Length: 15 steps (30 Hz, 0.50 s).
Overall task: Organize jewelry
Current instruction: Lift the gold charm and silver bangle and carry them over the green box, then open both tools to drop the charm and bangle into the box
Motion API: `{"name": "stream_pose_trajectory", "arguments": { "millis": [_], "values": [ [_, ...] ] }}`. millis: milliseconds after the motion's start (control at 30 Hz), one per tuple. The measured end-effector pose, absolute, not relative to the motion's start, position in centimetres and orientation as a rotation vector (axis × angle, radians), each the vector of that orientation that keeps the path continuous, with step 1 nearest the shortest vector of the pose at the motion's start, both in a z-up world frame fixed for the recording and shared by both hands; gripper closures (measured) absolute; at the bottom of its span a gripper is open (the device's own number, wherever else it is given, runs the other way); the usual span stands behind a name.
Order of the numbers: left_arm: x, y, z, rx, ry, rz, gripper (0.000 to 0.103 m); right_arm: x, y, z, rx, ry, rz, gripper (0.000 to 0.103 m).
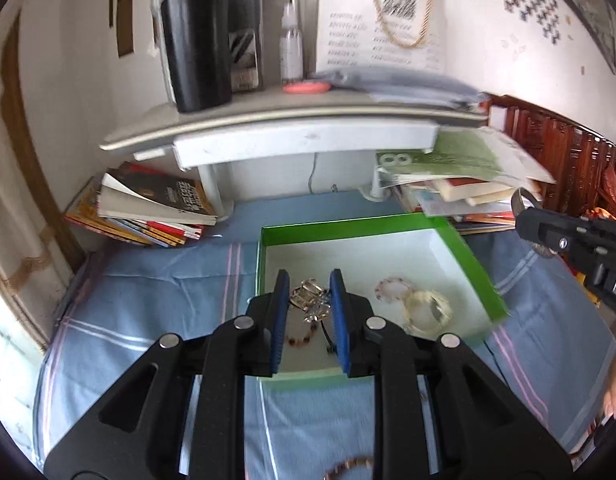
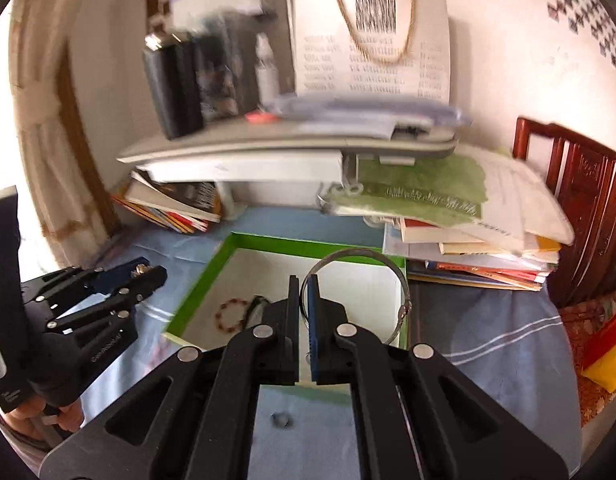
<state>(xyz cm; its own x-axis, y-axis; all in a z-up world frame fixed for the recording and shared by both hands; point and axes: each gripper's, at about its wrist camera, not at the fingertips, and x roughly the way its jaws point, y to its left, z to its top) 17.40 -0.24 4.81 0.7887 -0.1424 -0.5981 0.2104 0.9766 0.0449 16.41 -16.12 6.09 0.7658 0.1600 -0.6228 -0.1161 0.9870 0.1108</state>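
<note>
A green box with a white floor [image 1: 474,264] [image 2: 195,284] lies on the blue cloth. In the left wrist view it holds a silver jewelry tangle [image 1: 310,300], a brown bead bracelet [image 1: 301,338], a pink bracelet [image 1: 392,289] and a clear bangle [image 1: 428,308]. My left gripper [image 1: 309,280] is open and empty above the box's near left part. My right gripper [image 2: 304,286] is shut on a silver bangle [image 2: 372,258] and holds it over the box. The right gripper also shows at the right of the left wrist view [image 1: 524,208].
A bead bracelet [image 1: 348,466] lies on the cloth near me. A small ring [image 2: 281,420] lies on the cloth before the box. Book stacks [image 1: 147,208] [image 2: 480,248] flank the box under a grey shelf [image 1: 267,120]. A wooden chair [image 2: 580,208] stands at right.
</note>
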Motion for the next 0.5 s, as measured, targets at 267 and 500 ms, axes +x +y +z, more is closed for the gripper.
{"name": "stream_pose_trajectory", "arguments": {
  "millis": [267, 500],
  "values": [
    [23.8, -0.3, -3.0, 0.056, 0.844, -0.183, 0.082, 22.6, -17.9, -3.0, 0.143, 0.899, 0.124, 0.098],
    [23.8, -0.4, -3.6, 0.063, 0.838, -0.176, 0.038, 21.6, -19.0, -3.1, 0.195, 0.909, 0.120, 0.068]
  ]
}}
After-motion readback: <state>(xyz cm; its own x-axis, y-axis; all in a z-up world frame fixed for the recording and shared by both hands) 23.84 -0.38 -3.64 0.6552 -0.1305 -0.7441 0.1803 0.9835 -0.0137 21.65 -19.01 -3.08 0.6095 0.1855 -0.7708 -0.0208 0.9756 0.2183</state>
